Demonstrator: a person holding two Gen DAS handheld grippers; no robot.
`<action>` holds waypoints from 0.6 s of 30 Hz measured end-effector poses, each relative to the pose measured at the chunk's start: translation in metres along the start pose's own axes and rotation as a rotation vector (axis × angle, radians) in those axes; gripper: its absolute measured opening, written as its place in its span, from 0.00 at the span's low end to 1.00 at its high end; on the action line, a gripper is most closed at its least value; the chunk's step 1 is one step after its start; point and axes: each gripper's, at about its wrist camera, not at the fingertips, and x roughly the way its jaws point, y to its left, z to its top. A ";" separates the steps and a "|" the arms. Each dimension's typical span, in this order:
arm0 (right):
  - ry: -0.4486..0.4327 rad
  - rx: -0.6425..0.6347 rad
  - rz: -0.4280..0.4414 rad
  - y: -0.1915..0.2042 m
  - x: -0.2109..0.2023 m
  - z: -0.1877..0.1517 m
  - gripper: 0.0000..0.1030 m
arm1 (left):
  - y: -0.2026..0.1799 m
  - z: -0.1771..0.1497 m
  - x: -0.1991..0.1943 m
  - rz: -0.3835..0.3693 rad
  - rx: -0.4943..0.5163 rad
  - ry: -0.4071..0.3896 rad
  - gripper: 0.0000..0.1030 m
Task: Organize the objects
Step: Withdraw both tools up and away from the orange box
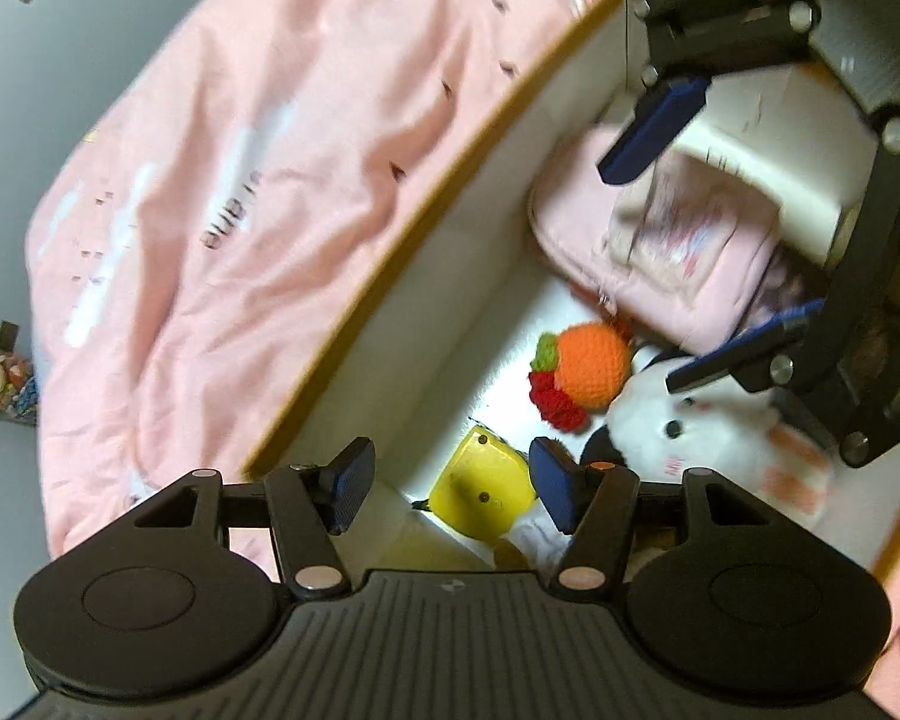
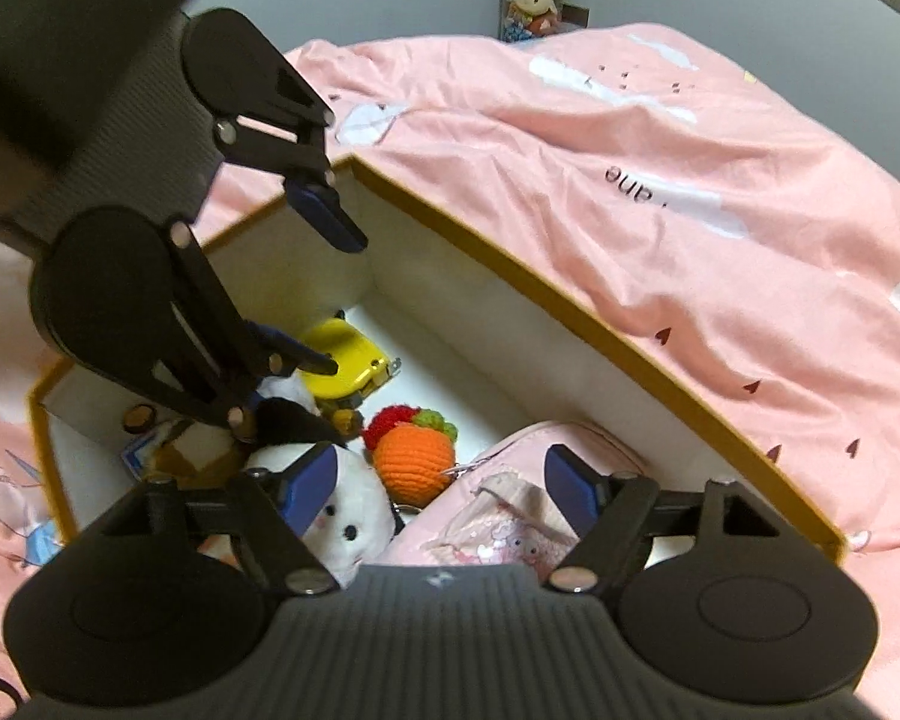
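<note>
Both your grippers, left [image 1: 453,489] and right [image 2: 441,489], hang spread and empty above the yellow-rimmed box [image 2: 510,258] on the pink duvet [image 2: 660,138]. Below them lie a pink pouch [image 2: 510,498], crocheted orange [image 2: 413,462], white plush [image 2: 348,516] and yellow tape measure [image 1: 483,489], with bare floor along the far wall.

A pink pouch [image 2: 510,510], white plush [image 2: 348,522], orange crochet fruit [image 2: 414,462] and yellow case [image 2: 342,354] lie inside the box [image 2: 570,300].

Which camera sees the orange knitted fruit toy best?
The left wrist view. There the orange knitted toy lies in the box big and uncovered, with its green and red bits showing. The right wrist view also shows it, whole but smaller, between the white plush and the pink pouch.
</note>
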 end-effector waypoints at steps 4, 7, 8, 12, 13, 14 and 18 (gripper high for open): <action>-0.038 0.033 -0.026 0.004 -0.027 -0.003 0.80 | 0.003 0.009 -0.043 0.039 -0.068 -0.061 0.67; -0.079 0.067 -0.067 0.010 -0.052 -0.003 0.85 | 0.023 0.012 -0.061 0.069 -0.139 -0.111 0.67; -0.102 0.078 -0.083 0.013 -0.064 -0.004 0.89 | 0.025 0.017 -0.068 0.077 -0.156 -0.126 0.67; -0.184 0.109 -0.143 0.029 -0.101 -0.009 0.93 | 0.012 0.004 -0.112 0.127 -0.224 -0.208 0.67; -0.197 0.114 -0.156 0.032 -0.110 -0.009 0.93 | 0.008 0.002 -0.122 0.140 -0.247 -0.226 0.67; -0.208 0.121 -0.167 0.037 -0.118 -0.011 0.93 | 0.006 -0.001 -0.127 0.144 -0.266 -0.241 0.67; -0.260 0.164 -0.198 0.052 -0.148 -0.020 0.94 | -0.001 -0.014 -0.159 0.128 -0.381 -0.296 0.68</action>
